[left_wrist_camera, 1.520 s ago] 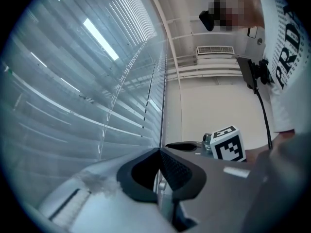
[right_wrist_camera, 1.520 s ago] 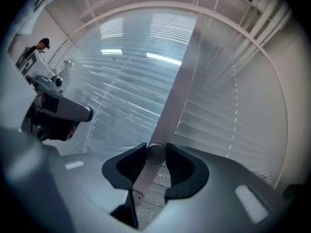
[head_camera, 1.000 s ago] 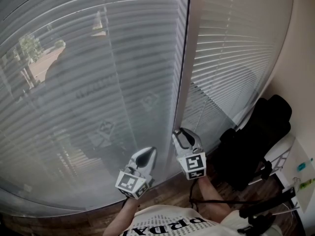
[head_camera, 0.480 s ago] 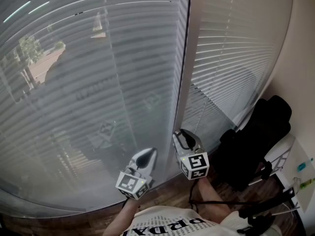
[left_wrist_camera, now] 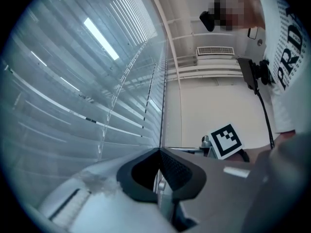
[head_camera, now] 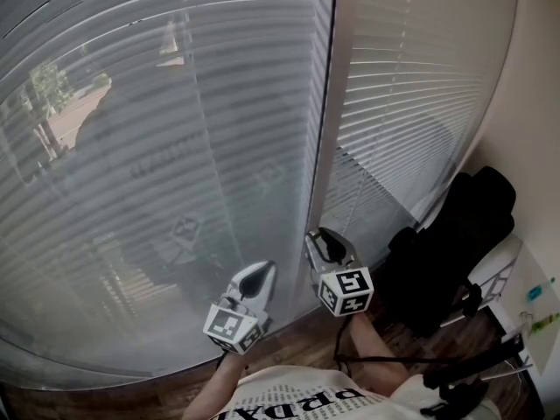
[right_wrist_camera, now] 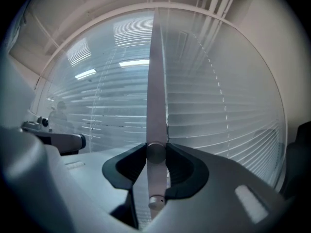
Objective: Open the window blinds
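Right gripper view: the blinds point(right_wrist_camera: 228, 110) hang lowered over the window. Their slats are thin, pale and light and probably bend easily, so don't grab them. Take hold on the wand point(right_wrist_camera: 156, 81), a smooth, stiff, pale rod hanging between the two panels; it's likely slippery when twisted. Your right gripper point(right_wrist_camera: 156, 148) is clamped on it low down. Your left gripper point(left_wrist_camera: 159, 152) has its jaws together, empty, just beside.

Pale grey-white blinds point(head_camera: 175, 147), thin horizontal stripes. Beige wand point(right_wrist_camera: 156, 130). Left gripper point(head_camera: 265, 271) and right gripper point(head_camera: 317, 238) light grey with black jaws, cubes bearing black-and-white square markers. Floor point(head_camera: 297, 344) dark brown wood grain.
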